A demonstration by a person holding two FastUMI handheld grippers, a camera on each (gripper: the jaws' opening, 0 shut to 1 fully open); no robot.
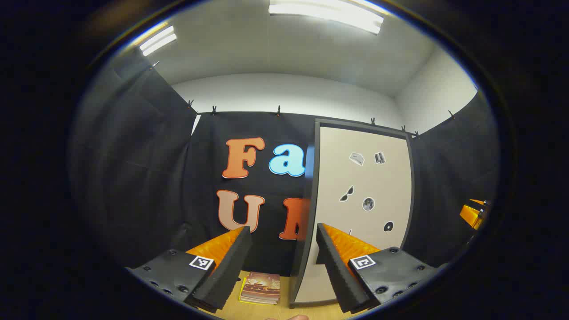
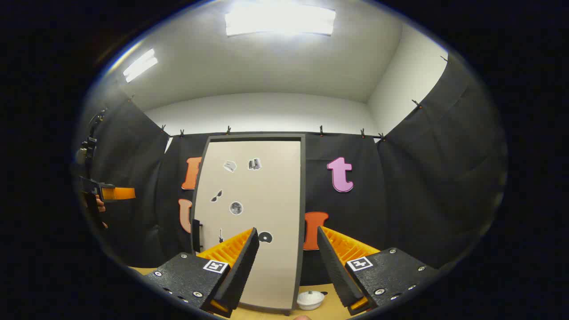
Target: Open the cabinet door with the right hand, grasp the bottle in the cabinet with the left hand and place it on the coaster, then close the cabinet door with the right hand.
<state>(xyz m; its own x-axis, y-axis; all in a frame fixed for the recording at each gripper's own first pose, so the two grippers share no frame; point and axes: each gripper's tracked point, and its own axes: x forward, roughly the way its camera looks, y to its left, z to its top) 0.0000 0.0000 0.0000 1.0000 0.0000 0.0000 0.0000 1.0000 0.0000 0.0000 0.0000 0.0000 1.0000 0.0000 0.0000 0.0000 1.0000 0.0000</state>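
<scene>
Your left tongs (image 1: pixel 282 262) and right tongs (image 2: pixel 284 266) both hang apart with nothing between them. The cabinet (image 2: pixel 253 213) stands upright on the tabletop (image 2: pixel 331 304) — its door is closed, handle (image 2: pixel 196 235) at the left edge — with a small white dish (image 2: pixel 310 300) beside its right foot and a stack of books (image 1: pixel 261 287) to its left.

Cabinet upright on the surface, against the back wall

The cabinet (image 2: pixel 253 222) stands on the surface (image 2: pixel 329 306); a small lidded dish (image 2: pixel 310 300) sits just right of its base, a stack of books (image 1: pixel 261 288) lies to its left.
</scene>
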